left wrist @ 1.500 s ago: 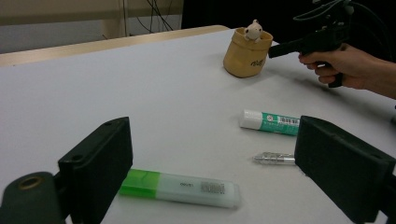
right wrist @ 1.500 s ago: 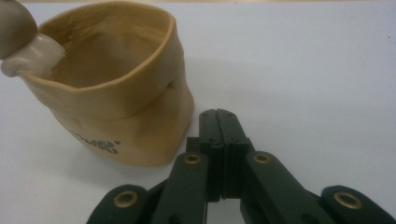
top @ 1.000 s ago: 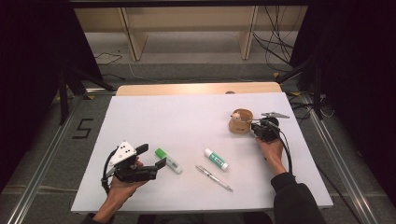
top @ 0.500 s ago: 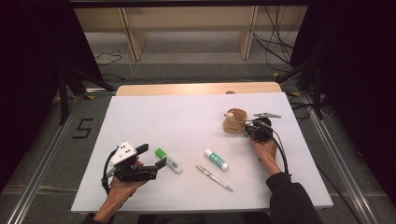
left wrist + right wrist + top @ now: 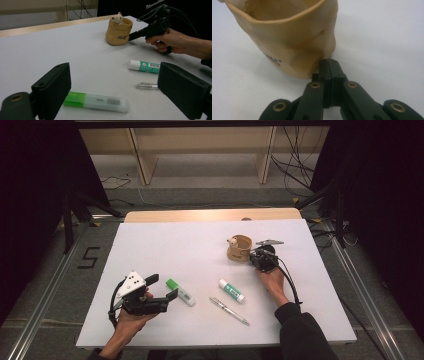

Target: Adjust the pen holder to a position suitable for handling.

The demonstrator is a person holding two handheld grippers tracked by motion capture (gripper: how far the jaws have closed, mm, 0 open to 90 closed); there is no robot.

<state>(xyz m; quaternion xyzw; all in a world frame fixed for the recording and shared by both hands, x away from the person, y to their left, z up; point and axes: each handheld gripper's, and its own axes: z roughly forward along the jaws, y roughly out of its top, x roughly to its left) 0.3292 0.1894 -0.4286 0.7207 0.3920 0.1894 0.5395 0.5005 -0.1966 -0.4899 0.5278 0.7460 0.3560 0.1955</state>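
right hand-held gripper (image 5: 251, 258) level, tips against pouch (image 5: 239, 248)

Tan soft cup (image 5: 239, 249) upright, mid-right on table, bear on rim.

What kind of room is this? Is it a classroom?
Probably a lab or recording studio, not a classroom: a white table ringed by black curtains, cables on the floor, and a person's hand holding the right gripper.

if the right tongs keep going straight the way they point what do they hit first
The tan pouch: the shut right tongs already point at its lower wall, tips at or just short of it. Actual contact is hard to confirm.
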